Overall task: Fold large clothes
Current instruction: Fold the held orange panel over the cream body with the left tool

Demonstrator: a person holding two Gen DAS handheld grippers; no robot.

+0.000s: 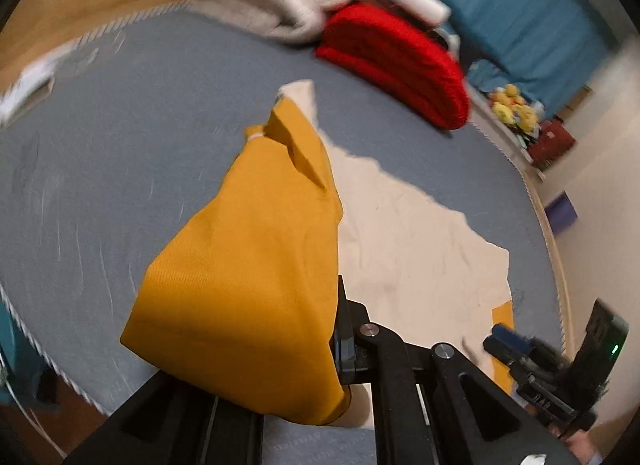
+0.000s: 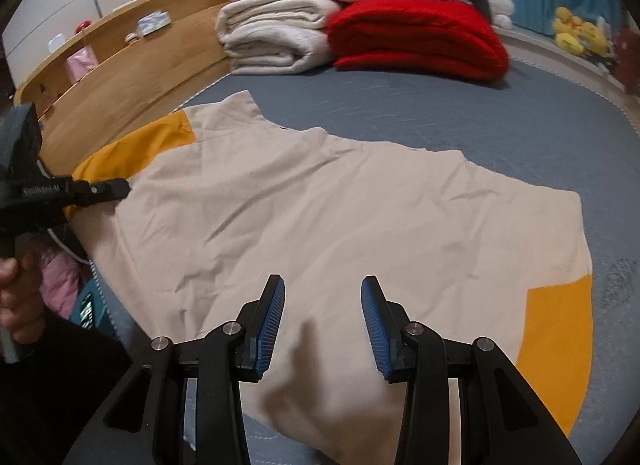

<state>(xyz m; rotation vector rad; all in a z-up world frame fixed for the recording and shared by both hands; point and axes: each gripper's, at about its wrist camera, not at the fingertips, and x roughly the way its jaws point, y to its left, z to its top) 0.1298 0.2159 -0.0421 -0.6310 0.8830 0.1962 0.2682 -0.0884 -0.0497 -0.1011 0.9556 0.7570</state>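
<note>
Pinching a mustard-yellow sleeve [image 1: 248,265] between its fingers, the left gripper [image 1: 340,345] held that fabric lifted, draped over and hiding its left finger in the left wrist view. The sleeve belonged to a cream shirt [image 2: 320,217] with yellow sleeves, spread mostly flat and lightly creased on the grey-blue mattress [image 2: 440,117] of a bed. The opposite yellow sleeve [image 2: 560,345] lay flat at the near right of the garment.

The right gripper [image 2: 323,325] hovered over the shirt's near hem with its blue ribbed pads [image 2: 272,325] spread wide apart, gripping nothing; whether it touched the cloth could not be told.

At the far end of the bed sat a folded cream blanket [image 2: 276,37] just left of a folded red blanket [image 2: 416,37], with more folded bedding stacked behind them. A wooden headboard shelf [image 2: 120,77] ran along the left side, carrying small items too blurred to identify. Yellow plush toys [image 2: 576,35] stood at the far right. No legible writing or labels showed in either view.
</note>
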